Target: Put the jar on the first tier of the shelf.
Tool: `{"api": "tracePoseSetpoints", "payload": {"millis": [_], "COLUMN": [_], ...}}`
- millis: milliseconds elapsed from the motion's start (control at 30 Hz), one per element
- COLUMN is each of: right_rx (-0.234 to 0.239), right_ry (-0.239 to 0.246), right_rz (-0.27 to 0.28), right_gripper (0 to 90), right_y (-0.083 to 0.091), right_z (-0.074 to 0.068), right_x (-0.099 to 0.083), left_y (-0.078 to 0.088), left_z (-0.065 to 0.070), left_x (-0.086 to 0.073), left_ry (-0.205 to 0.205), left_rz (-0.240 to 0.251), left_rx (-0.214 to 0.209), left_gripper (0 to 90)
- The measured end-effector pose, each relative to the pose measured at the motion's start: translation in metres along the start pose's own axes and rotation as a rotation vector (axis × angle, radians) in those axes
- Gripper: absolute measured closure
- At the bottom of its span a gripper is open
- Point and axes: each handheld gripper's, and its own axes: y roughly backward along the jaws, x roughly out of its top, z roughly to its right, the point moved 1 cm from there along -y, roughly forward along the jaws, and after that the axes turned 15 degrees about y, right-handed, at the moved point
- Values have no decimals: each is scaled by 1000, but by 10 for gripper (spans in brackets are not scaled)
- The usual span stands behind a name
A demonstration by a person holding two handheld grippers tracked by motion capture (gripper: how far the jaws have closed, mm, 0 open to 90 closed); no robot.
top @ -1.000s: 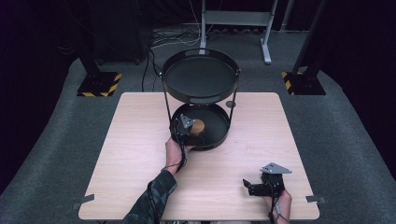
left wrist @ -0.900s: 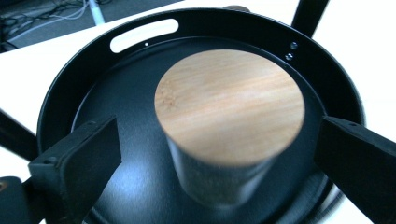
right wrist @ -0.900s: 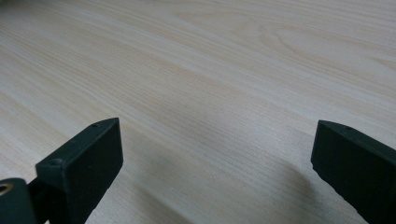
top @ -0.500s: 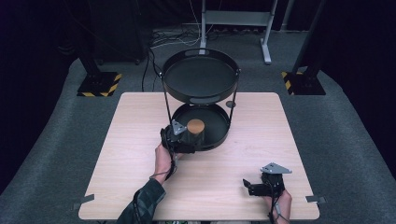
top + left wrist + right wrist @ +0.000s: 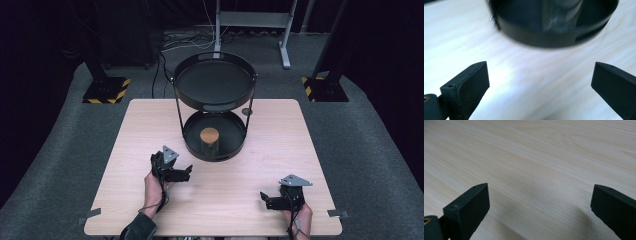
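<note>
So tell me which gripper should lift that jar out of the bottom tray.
Left. The left gripper sits open just in front of the lower tray holding the jar; the right gripper rests open near the table's front edge, farther off.

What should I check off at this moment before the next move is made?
1. Jar upright on the stand's lower tray: ok.
2. Left gripper open, holding nothing: ok.
3. Left gripper outside the tray rim: ok.
4. Right gripper open over bare table: ok.
5. Upper tray holds nothing: ok.
6. Jar lid fully seated: cannot tell.
</note>
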Motion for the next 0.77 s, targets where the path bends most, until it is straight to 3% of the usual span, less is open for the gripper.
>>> {"api": "tracePoseSetpoints", "payload": {"millis": [200,400,567,633,767], "right_rx": [-3,-4,-7,-7,-5], "right_ry": [0,0,0,0,2], "right_rz": [-2,-3,-2,-3,-6], "right_gripper": [15,15,14,14,13], "right_y": [0,0,0,0,0], "right_z": [0,-1,-1,-1,-1], "right_x": [0,0,0,0,0], "left_y": [17,28,27,28,26], "left_z": [-28,-40,-47,-47,-49], "left_x": [-33,-51,-60,-60,-59], "left_ry": [64,97,118,125,133], "left_rz": [-38,-54,-92,-77,-102], "left_rx": [47,84,108,108,102], "left_gripper": [12,10,7,7,3]}}
